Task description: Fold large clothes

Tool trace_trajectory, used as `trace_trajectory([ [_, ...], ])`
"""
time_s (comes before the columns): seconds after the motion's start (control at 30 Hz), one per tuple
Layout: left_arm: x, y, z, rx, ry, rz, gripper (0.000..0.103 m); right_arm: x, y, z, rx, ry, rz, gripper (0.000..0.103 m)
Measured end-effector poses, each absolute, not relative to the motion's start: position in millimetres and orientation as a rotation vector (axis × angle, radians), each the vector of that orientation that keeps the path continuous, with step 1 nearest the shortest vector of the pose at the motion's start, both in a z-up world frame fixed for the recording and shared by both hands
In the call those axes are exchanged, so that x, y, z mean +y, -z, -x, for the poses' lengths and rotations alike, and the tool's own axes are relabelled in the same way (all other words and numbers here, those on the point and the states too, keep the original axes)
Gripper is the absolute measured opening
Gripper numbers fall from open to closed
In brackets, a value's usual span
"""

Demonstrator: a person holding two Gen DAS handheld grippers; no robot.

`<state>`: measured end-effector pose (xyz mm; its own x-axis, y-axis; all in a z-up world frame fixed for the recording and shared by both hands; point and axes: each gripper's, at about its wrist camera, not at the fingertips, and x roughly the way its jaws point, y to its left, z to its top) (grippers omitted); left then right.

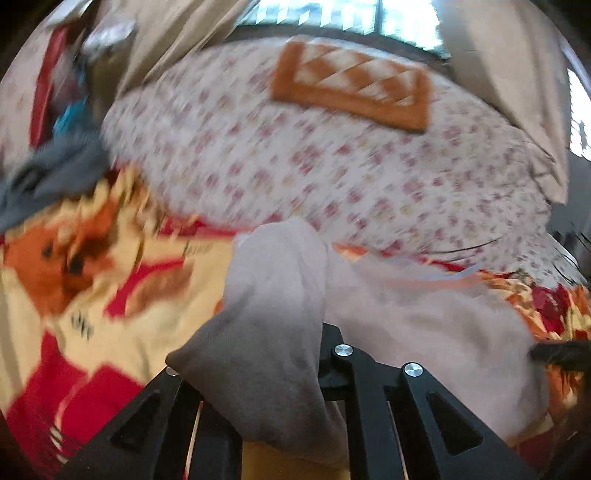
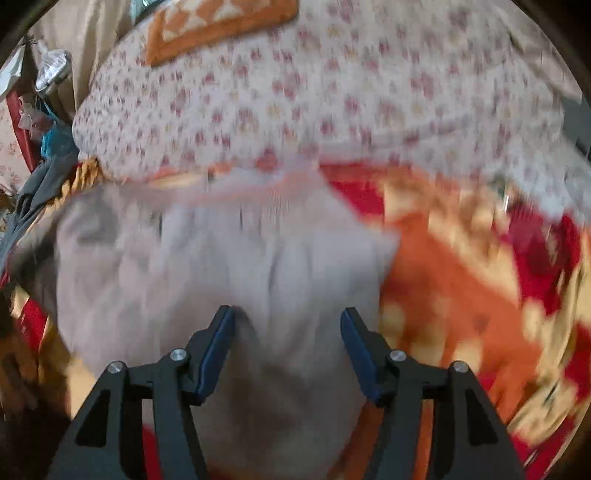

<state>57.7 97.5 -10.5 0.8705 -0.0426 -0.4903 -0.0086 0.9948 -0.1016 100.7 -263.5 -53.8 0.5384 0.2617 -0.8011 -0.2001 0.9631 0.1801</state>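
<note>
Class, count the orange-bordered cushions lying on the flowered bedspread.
1: the orange-bordered cushion lies at the far end of the flowered bedspread. Others may be hidden out of view.

A floral bedsheet [image 2: 332, 92] covers the bed, with an orange checked pillow [image 1: 351, 86] near its far end, a red, orange and cream blanket [image 2: 461, 266] spread nearer, a grey cloth [image 1: 48, 177] at the left, and beige curtains [image 1: 173, 33] behind.
</note>
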Motion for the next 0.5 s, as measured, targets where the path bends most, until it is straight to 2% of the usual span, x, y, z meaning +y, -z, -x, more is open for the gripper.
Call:
trace_trajectory([
  [0.03, 85.3, -0.5, -56.5, 0.490, 0.049, 0.078, 0.006, -266.1, 60.7, -99.0, 1.000, -0.273, -0.065, 0.058],
  [0.13, 40.9, -29.8, -55.9, 0.445, 0.179, 0.032, 0.006, -271.1, 64.6, -91.5, 1.002, -0.290, -0.025, 0.058],
  [0.3, -46.1, -52.1, -54.0, 0.426, 0.378, -0.057, 0.006, -288.7, 70.2, -90.0, 1.030, -0.308, -0.124, 0.059],
  [0.4, -95.9, -42.4, -55.8, 0.461, 0.485, -0.091, 0.006, -295.3, 71.3, -86.4, 1.033, -0.305, -0.141, 0.059],
  [0.5, -140.5, -2.9, -68.8, 0.608, 0.568, -0.127, 0.006, -303.1, 73.7, -82.5, 1.040, -0.295, -0.163, 0.059],
])
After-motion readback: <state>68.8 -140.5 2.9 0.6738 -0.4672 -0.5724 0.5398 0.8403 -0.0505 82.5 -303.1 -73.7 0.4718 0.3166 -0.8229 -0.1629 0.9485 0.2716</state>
